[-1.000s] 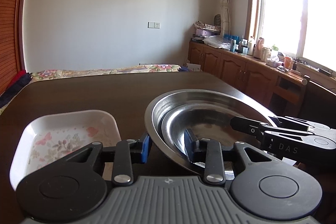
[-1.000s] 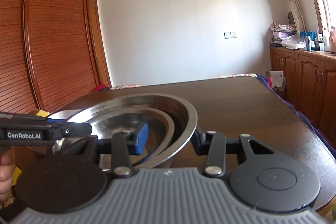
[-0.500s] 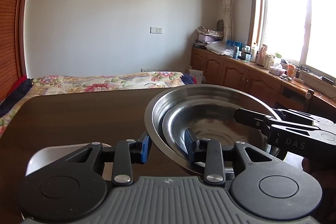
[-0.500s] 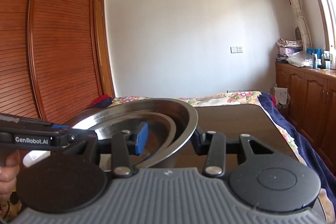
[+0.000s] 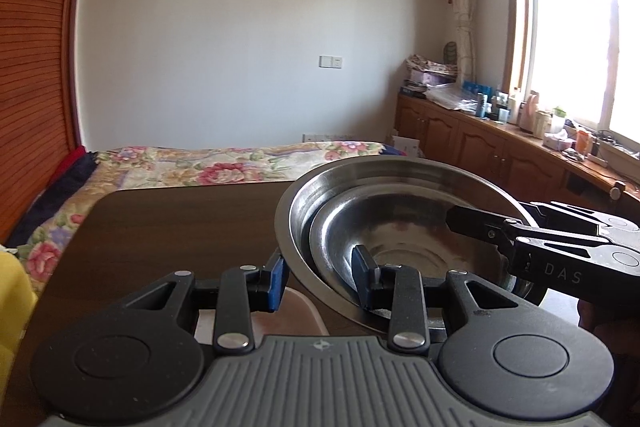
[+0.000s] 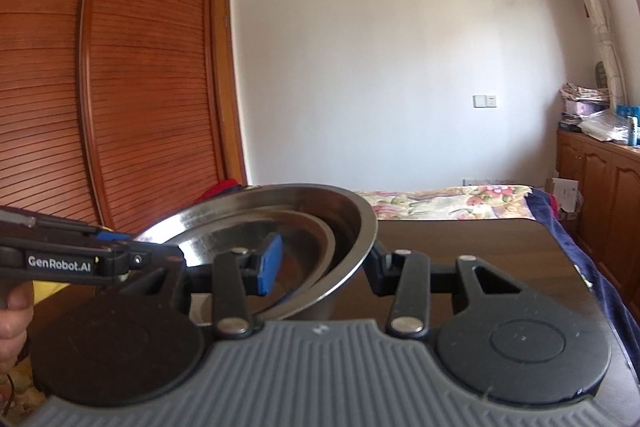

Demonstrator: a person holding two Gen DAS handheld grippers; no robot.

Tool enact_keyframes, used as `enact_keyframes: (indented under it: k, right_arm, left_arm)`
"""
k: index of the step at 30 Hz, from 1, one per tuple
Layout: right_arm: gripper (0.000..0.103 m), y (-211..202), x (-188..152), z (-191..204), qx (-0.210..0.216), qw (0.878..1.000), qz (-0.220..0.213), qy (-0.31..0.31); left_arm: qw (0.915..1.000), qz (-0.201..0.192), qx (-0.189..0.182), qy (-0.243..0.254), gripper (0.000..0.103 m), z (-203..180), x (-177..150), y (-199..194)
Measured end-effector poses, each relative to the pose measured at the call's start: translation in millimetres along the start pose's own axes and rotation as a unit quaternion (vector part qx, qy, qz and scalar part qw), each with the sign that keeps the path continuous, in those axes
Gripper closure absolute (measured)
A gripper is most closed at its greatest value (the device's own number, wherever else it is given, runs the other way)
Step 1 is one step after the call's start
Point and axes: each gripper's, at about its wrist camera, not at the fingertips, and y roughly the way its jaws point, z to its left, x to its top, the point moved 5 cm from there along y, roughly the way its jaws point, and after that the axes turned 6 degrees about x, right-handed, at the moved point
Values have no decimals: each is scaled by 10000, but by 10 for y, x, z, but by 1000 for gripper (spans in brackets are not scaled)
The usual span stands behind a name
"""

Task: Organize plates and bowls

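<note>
Two nested steel bowls hang above the dark table (image 5: pixel 180 227), the large bowl (image 5: pixel 320 195) holding the smaller bowl (image 5: pixel 400 223). My left gripper (image 5: pixel 320 279) is shut on their left rim, one blue pad outside the wall and one inside. My right gripper (image 6: pixel 324 267) is shut on the opposite rim of the large bowl (image 6: pixel 224 223), and the smaller bowl (image 6: pixel 304 235) shows inside. Each gripper appears in the other's view: the right gripper (image 5: pixel 540 247) and the left gripper (image 6: pixel 100 259). A white dish (image 5: pixel 296 311) peeks out below the bowls.
A yellow object (image 5: pixel 12 291) sits at the table's left edge. Beyond the table's far edge is a bed with a floral cover (image 5: pixel 224 167). Wooden cabinets (image 5: pixel 480 143) run under the window on the right, a wardrobe (image 6: pixel 120 87) stands on the left. A hand (image 6: pixel 14 319) holds the left gripper.
Both grippers have risen with the nested bowls held between them. The table and the white floral dish have dropped low in the left wrist view; most of the dish is now hidden.
</note>
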Motion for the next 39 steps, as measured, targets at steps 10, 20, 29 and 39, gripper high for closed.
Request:
enact_keyframes:
  k: [10, 20, 29, 39]
  right_arm:
    - [57, 119, 69, 260, 297, 9994, 57, -143]
    - [57, 238, 90, 481, 512, 9984, 131, -201]
    - [57, 333, -29, 639, 670, 9971, 319, -191]
    - [57, 438, -212, 798, 818, 9945, 630, -164]
  left_arm:
    - [9996, -16, 278, -47, 67, 291, 34, -136]
    - [9987, -19, 494, -158, 67, 505, -10, -243]
    - [9975, 88, 643, -284, 67, 649, -124, -292]
    - [9954, 285, 793, -451, 67, 819, -357, -295]
